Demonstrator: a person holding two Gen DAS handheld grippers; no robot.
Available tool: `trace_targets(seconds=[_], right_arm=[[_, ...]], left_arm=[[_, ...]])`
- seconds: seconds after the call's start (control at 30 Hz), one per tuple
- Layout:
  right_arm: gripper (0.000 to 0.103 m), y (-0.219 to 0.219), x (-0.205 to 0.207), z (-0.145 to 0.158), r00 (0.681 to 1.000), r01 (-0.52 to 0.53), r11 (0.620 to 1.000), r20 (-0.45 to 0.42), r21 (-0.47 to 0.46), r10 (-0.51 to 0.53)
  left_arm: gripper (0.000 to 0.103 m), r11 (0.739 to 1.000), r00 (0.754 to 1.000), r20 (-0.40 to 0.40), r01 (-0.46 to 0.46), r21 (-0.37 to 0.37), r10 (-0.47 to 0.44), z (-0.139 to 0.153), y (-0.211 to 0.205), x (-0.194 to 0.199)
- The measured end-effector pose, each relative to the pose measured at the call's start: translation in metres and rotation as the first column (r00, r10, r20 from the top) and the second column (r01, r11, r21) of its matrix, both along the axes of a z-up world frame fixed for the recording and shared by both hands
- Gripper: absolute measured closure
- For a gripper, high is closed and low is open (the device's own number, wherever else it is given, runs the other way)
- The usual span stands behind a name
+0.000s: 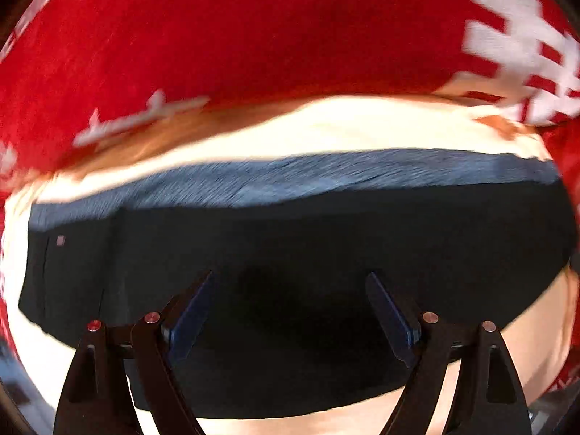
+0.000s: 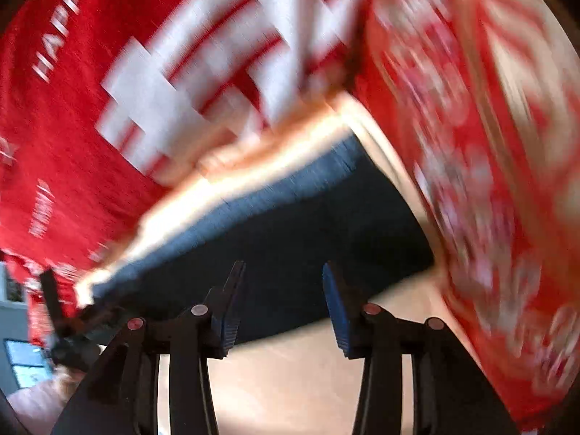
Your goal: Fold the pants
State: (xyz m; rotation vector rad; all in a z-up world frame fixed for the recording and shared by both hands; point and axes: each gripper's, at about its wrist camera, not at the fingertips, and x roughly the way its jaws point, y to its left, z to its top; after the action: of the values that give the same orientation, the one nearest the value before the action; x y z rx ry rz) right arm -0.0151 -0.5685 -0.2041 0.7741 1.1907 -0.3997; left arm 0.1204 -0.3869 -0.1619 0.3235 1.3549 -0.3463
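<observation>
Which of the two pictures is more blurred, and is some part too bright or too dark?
Right wrist view: strongest motion smear, on the red white-printed cloth. Left wrist view: milder streaks; the dark folded pants are nearly black, the pale table surface is overexposed. Both open grippers, left and right, look sharp.

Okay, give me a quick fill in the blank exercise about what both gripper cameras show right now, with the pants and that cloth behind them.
1. The left gripper has its jaws ____, with nothing between them.
2. The folded pants are dark ____ in colour.
3. The cloth behind the pants is ____ with white print.
4. The right gripper holds ____.

Missing words: open; blue; red; nothing
</observation>
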Motion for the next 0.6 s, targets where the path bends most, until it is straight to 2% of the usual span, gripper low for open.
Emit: trace_targets(seconds=[0.07, 0.2, 0.23, 0.27, 0.3, 0.47, 0.53, 0.57, 0.6], right_arm=[[0.057, 0.000, -0.007, -0.018, 0.999, 0.027, 1.000, -0.040, 0.004, -0.027], [0.057, -0.014, -0.012, -0.035, 0.990, 0.141, 0.990, -0.009, 0.019, -0.141], [0.061, -0.020, -0.015, -0.039, 0.982, 0.188, 0.982, -0.019, 0.033, -0.188], [0.079, -0.024, -0.017, -0.043, 0.974, 0.225, 0.974, -0.041, 0.037, -0.223], [0.084, -0.026, -0.020, -0.045, 0.968, 0.250, 0.967, -0.045, 0.051, -0.248], [0.085, -0.020, -0.031, -0.028, 0.978, 0.207, 0.978, -0.025, 0.034, -0.206], [0.079, -0.022, -0.038, -0.027, 0.975, 0.221, 0.975, -0.036, 0.019, -0.220], [0.069, -0.023, -0.040, -0.027, 0.973, 0.230, 0.973, -0.035, 0.010, -0.229], [0.067, -0.024, -0.040, -0.027, 0.971, 0.237, 0.972, -0.029, 0.005, -0.237]], left_arm=[[0.018, 0.999, 0.999, 0.004, -0.038, 0.009, 0.038, -0.007, 0.010, 0.003], [0.018, 0.997, 0.997, -0.007, -0.074, 0.029, 0.074, -0.023, 0.018, 0.009], [0.018, 0.997, 0.997, -0.005, -0.073, 0.031, 0.074, -0.026, 0.017, 0.009], [0.018, 0.996, 0.997, 0.001, -0.077, 0.032, 0.077, -0.027, 0.016, 0.009], [0.018, 0.996, 0.997, 0.002, -0.078, 0.036, 0.078, -0.026, 0.016, 0.010], [0.018, 0.997, 0.998, 0.000, -0.070, 0.039, 0.070, -0.025, 0.019, 0.011], [0.018, 0.997, 0.997, -0.003, -0.076, 0.034, 0.076, -0.026, 0.021, 0.012], [0.018, 0.996, 0.997, -0.003, -0.081, 0.033, 0.081, -0.026, 0.022, 0.013], [0.018, 0.996, 0.997, -0.001, -0.083, 0.032, 0.083, -0.027, 0.023, 0.013]])
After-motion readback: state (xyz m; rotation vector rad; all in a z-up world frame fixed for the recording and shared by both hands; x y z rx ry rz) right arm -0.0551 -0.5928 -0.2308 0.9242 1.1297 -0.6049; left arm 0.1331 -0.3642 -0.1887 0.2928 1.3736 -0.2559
